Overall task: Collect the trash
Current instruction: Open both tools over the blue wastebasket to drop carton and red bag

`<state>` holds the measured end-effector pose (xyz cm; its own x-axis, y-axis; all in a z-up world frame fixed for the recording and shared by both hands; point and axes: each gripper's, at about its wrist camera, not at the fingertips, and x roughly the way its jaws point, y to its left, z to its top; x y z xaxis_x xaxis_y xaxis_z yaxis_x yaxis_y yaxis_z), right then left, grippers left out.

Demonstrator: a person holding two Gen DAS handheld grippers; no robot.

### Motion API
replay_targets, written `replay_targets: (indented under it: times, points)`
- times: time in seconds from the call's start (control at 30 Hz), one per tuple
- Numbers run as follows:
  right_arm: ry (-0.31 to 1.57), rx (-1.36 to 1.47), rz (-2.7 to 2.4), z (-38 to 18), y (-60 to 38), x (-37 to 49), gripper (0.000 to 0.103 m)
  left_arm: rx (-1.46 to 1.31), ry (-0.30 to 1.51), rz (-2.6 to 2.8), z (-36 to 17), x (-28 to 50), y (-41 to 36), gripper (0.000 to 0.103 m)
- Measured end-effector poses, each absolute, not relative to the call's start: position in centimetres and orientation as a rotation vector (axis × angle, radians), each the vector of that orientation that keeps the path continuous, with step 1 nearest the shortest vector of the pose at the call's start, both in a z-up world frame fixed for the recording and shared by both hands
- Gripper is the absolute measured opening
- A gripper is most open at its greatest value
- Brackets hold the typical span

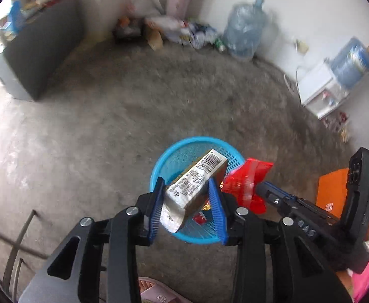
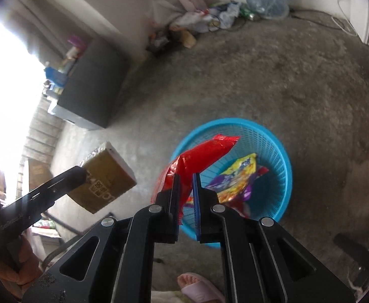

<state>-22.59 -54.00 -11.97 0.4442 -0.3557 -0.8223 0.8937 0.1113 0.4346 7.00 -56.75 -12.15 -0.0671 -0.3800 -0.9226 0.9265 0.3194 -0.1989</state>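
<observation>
My left gripper (image 1: pixel 185 179) is shut on a silver and gold carton (image 1: pixel 197 176) with a barcode, tilted between the blue pads (image 1: pixel 156 202). It hangs over the near rim of a blue mesh basket (image 1: pixel 164 159) on the concrete floor. In the right wrist view the carton (image 2: pixel 103 176) is to the left, short of the basket (image 2: pixel 235 122). My right gripper (image 2: pixel 186 175) is shut on a crumpled red wrapper (image 2: pixel 204 154) above the basket's near left edge. The red wrapper (image 1: pixel 247 176) also shows at the right gripper's tip (image 1: pixel 260 186). A purple and yellow wrapper (image 2: pixel 237 176) lies inside the basket.
A dark grey cabinet (image 2: pixel 96 83) stands at the left. Bags and packets (image 1: pixel 184 30) and a wrapped water jug (image 1: pixel 245 30) line the far wall. A white dispenser (image 1: pixel 318 88) is at the right, an orange box (image 1: pixel 332 192) nearer. A foot in a pink slipper (image 2: pixel 197 287) is below.
</observation>
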Motion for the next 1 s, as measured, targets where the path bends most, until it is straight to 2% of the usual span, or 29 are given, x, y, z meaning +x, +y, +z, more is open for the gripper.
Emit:
replay_targets:
  times: [0.03,0.07,0.1,0.2,0.3,0.57,0.77,1.0]
  points:
    - [0.63,1.102,-1.016,-13.1,-54.8,-22.5,0.017,0.618,1.205,-1.181,-13.3,7.0,-57.7,0.038]
    - [0.652,1.112,-1.018,-14.4,-55.5,-22.4,0.03,0.611,1.213,-1.167,-14.1,7.2,-58.4,0.038]
    - [0.665,1.133,-1.021,-15.5,-56.0,-22.5,0.034,0.607,1.209,-1.147,-14.6,7.3,-58.5,0.041]
    - [0.656,1.197,-1.05,-17.2,-56.4,-23.6,0.034,0.589,1.217,-1.12,-14.7,7.5,-58.4,0.042]
    - [0.609,1.193,-1.056,-16.5,-55.4,-24.6,0.038,0.538,1.187,-1.136,-13.0,7.8,-57.4,0.043]
    - [0.531,1.097,-1.078,-11.3,-52.1,-24.8,0.043,0.503,1.021,-1.174,-5.0,6.1,-53.5,0.043]
    - [0.483,0.971,-0.985,-4.2,-46.4,-21.9,0.054,0.394,0.917,-1.218,2.9,5.5,-44.7,0.048]
    - [0.471,0.847,-0.762,1.5,-39.4,-16.6,0.057,0.268,0.794,-1.169,9.4,6.7,-30.0,0.049]
